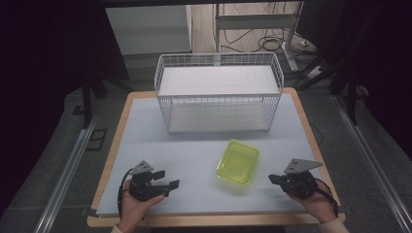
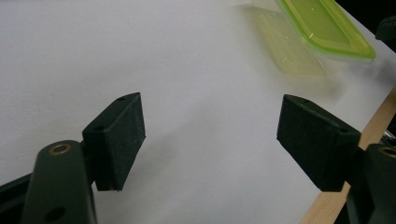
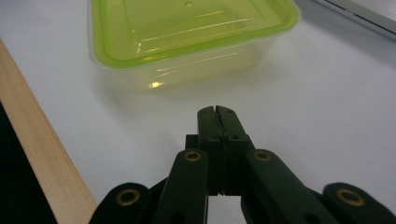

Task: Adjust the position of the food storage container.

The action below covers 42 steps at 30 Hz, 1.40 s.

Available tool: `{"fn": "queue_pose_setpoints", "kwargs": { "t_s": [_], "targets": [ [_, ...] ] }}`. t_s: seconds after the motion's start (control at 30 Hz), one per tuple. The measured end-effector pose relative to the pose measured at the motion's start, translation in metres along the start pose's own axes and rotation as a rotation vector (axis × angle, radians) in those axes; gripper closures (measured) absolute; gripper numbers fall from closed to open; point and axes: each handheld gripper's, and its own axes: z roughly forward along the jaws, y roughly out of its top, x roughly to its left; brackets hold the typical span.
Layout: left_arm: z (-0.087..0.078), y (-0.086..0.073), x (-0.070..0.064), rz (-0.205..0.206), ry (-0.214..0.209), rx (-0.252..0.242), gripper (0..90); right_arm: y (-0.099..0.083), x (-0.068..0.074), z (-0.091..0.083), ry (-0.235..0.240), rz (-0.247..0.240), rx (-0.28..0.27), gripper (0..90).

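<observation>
A yellow-green translucent plastic container (image 1: 237, 161) with a lid lies on the white table top, in front of the wire basket. My left gripper (image 1: 167, 180) rests near the front left of the table, held by a hand, its jaws wide apart with nothing between them (image 2: 210, 135). The container (image 2: 322, 32) lies ahead of it to the right. My right gripper (image 1: 273, 179) is at the front right, just right of the container, its jaws pressed together and empty (image 3: 216, 112). The container (image 3: 187, 37) sits a short way ahead of its tips.
A white wire basket (image 1: 218, 97) stands at the back middle of the table. The table's wooden edge (image 1: 311, 126) frames the white top. Cables and a desk frame (image 1: 252, 29) lie on the floor beyond the table.
</observation>
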Motion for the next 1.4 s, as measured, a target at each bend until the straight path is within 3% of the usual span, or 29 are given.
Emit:
{"fn": "queue_pose_setpoints", "kwargs": {
  "t_s": [0.43, 0.83, 1.4],
  "targets": [
    [0.001, 0.0, -0.001, 0.002, -0.004, 0.006, 23.2, 0.01, 0.018, 0.029, 0.055, -0.058, 0.053, 90.0],
    [0.001, 0.0, -0.001, 0.004, -0.006, 0.005, 23.2, 0.017, 0.028, 0.048, 0.058, -0.097, 0.069, 90.0],
    [0.0, 0.0, 0.0, 0.004, -0.006, 0.004, 23.2, 0.023, 0.038, 0.056, 0.068, -0.13, 0.069, 90.0]
  ]
}}
